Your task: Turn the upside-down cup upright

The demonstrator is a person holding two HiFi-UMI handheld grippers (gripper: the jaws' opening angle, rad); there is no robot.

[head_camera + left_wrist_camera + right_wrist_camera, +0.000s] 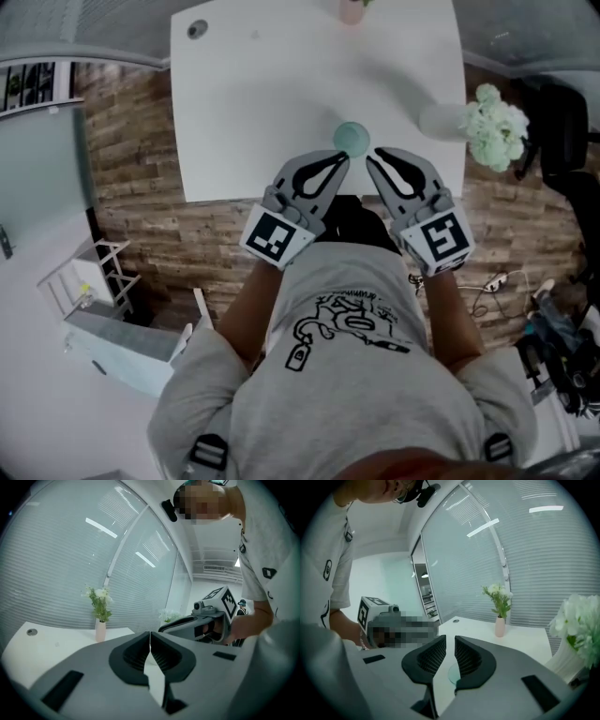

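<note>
A pale green cup point(352, 138) stands near the front edge of the white table point(272, 103); from above only its round top shows, so I cannot tell which way up it is. Both grippers hang in the air over that edge, tips pointing at the cup and apart from it. My left gripper point(343, 158) point(150, 633) is shut, its jaws touching with nothing in them. My right gripper point(369, 160) point(450, 638) has its jaws a narrow slit apart and empty; through the slit part of the cup point(452, 673) shows on the table below.
A white vase of white flowers point(487, 125) point(576, 620) stands at the table's right edge. A slim pink vase point(353, 11) point(100, 631) point(500, 626) is at the far edge. A cable hole point(197, 29) sits in the far left corner.
</note>
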